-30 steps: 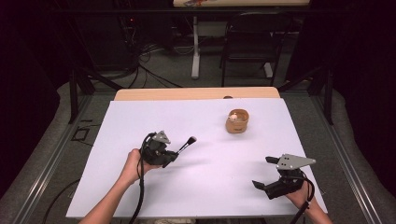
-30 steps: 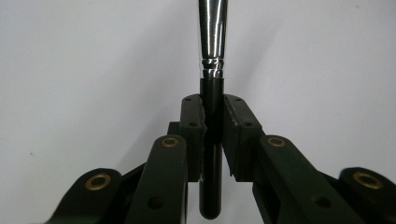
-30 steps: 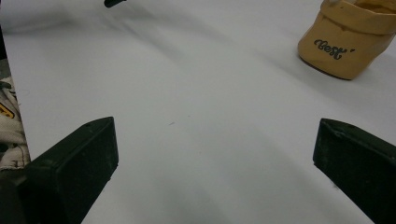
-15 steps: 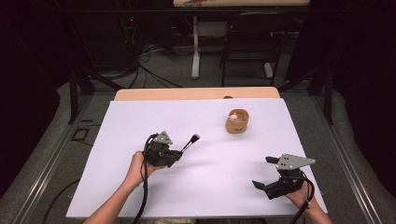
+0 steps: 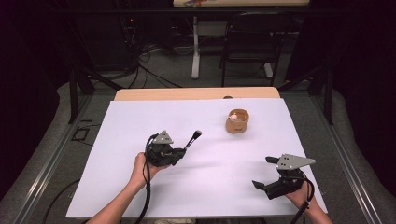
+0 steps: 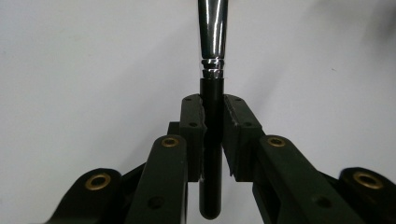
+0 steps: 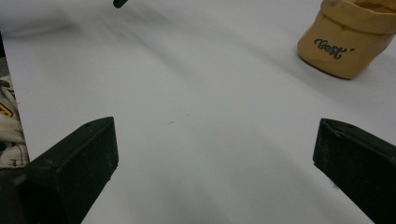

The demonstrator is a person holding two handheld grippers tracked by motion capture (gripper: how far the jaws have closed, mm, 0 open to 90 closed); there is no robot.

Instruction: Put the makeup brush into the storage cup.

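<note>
The left hand-held gripper (image 5: pixel 180 153) is squeezed tight on the black handle of one brush (image 5: pixel 192 140), left of the middle of the picture. The brush's long side slants, with its soft tip toward the upper right. The right hand-held gripper (image 5: pixel 264 173), lower right, is wide open with nothing in it, and one tan pot (image 5: pixel 237 121) sits on the white bench (image 5: pixel 140 116).

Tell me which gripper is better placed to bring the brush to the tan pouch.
Left. The left gripper is already shut on the makeup brush, bristles aimed toward the tan pouch. The right gripper sits open and holds nothing near the table's front edge.
</note>
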